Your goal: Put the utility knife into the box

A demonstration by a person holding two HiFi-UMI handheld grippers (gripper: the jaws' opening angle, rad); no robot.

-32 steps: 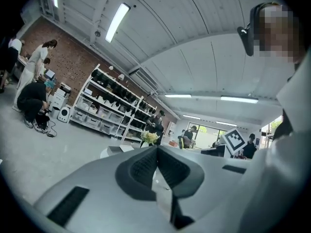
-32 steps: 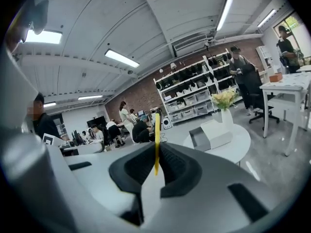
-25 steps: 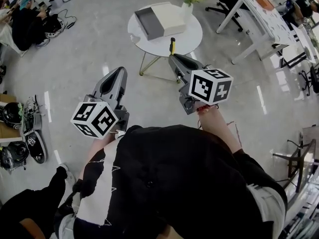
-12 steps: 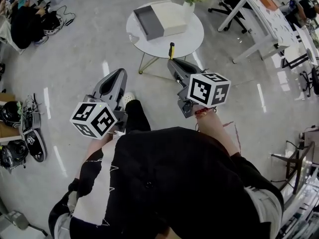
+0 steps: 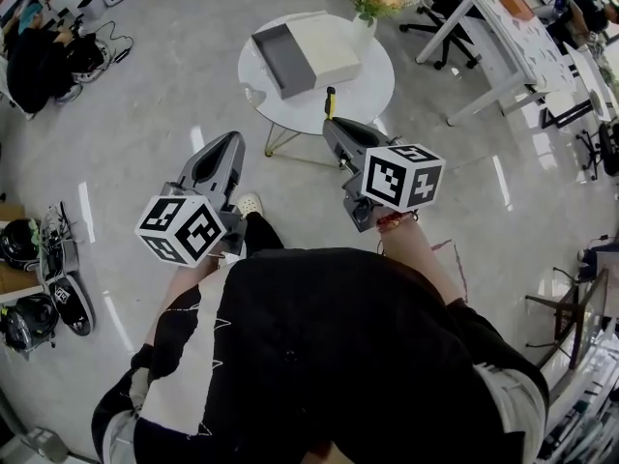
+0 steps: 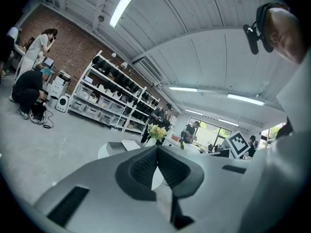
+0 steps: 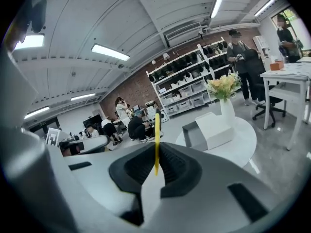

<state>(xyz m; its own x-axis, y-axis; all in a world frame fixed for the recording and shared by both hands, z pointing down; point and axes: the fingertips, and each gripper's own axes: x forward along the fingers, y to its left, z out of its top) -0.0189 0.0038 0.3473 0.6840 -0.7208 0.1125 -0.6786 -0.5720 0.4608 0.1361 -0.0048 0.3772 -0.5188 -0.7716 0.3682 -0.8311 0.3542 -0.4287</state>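
Well short of box [image 5: 285, 58], utility knife [image 7: 156, 140] clamped

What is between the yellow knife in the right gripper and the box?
Only bare white tabletop separates the utility knife from the box, by the head view; the vase stands beside the box.

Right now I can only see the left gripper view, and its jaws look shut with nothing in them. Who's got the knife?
Observer: The right gripper has it. Its jaws are shut on the yellow utility knife, which stands upright between them.
Operator: Is the box open?
Observer: Yes. In the head view the box lies on the round white table with its grey tray open upward.
Operator: Is the knife at the box?
Observer: Not yet. In the head view the knife shows over the table's near edge, short of the box.
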